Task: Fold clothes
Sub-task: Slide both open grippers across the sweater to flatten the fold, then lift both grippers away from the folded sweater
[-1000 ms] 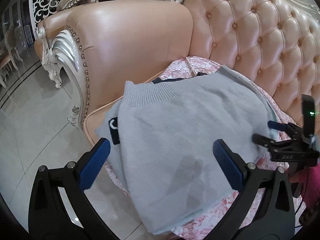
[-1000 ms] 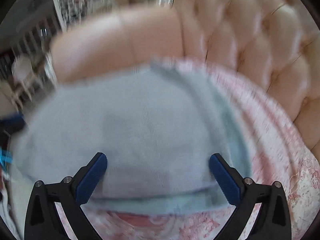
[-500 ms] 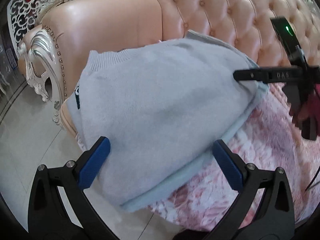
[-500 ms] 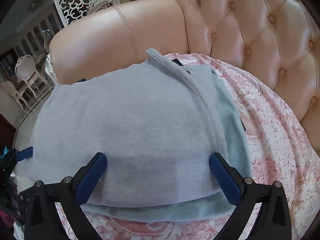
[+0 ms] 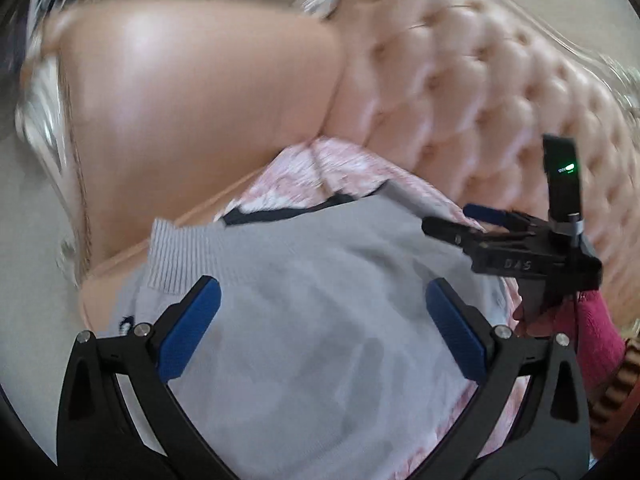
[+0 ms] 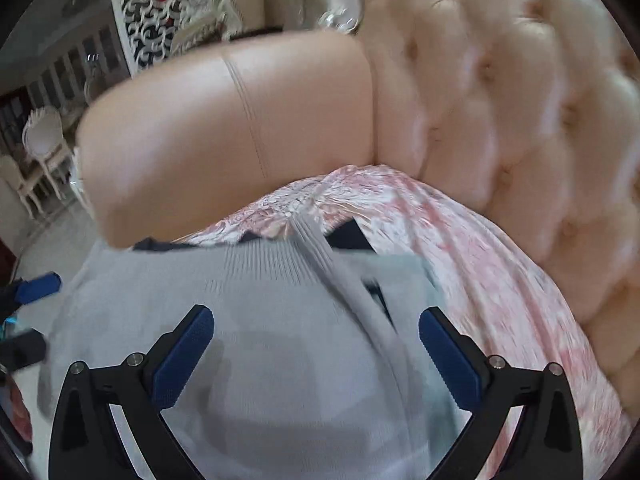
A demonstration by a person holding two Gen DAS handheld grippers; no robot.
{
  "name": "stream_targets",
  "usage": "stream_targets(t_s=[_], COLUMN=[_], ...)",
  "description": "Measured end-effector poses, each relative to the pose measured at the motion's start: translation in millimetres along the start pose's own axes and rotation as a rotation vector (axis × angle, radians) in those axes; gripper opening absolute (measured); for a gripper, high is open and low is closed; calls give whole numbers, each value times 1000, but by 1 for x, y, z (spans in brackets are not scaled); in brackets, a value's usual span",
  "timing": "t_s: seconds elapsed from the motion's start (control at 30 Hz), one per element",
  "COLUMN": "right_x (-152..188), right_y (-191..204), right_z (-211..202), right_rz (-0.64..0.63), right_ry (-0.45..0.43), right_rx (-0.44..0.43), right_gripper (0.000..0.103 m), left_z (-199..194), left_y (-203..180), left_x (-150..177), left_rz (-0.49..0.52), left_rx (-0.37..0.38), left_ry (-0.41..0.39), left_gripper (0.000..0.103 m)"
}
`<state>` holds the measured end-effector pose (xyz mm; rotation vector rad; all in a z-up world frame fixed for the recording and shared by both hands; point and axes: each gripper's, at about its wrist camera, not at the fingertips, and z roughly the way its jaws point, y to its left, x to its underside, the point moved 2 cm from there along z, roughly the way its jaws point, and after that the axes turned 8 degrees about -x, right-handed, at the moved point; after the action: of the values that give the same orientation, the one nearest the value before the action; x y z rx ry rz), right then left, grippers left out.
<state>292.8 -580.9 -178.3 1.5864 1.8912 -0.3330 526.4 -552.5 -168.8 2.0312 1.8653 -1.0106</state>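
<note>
A light grey knitted sweater (image 5: 312, 320) (image 6: 280, 340) lies folded on a pink patterned cover (image 6: 460, 248) over the sofa seat, with a ribbed hem and a dark trim at its far edge. My left gripper (image 5: 322, 320) hovers open just above it, with nothing between the blue pads. Over the same sweater, near a ribbed fold, my right gripper (image 6: 316, 344) is open too. In the left wrist view the right gripper (image 5: 480, 224) shows at the sweater's right edge. Both views are blurred by motion.
A peach leather sofa armrest (image 5: 192, 120) (image 6: 232, 128) rises beyond the sweater. The tufted backrest (image 5: 480, 100) (image 6: 520, 100) closes off the right side. Pale tiled floor (image 5: 28, 240) lies to the left. A person's pink sleeve (image 5: 596, 328) is at the right.
Both grippers have pulled back and tilted up, so the armrest fills more of each view. The sweater now sits lower in the frames. Both stay open.
</note>
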Motion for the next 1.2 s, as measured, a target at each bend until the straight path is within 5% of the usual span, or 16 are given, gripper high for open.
stream_targets(t_s=[0.2,0.33,0.4,0.6,0.73,0.87,1.2], right_x=[-44,-41,-36,-43,-19,-6,27], right_y=[16,-29,-49,-29,-33,-49,-71], right_z=[59,76,66,30,49,47,-52], right_rz=[40,119,233,173,180,236,500], right_ry=[128,152,89,-15,71,23,-177], right_rx=[-429,-275,-330,-366,-351,-412,-448], right_gripper=[103,101,101,103,103,103,103], left_z=[11,20,20,-3,49,50,26], left_y=[7,-6,-7,-17,4,11,11], left_x=[26,30,30,0,-7,-2,0], left_rz=[23,99,103,90,54,48,27], left_rx=[-14,-97,-105,-97,-162,-156,-191], left_ry=[7,12,16,-39,113,110,117], left_gripper=[102,102,102,103,102,102,103])
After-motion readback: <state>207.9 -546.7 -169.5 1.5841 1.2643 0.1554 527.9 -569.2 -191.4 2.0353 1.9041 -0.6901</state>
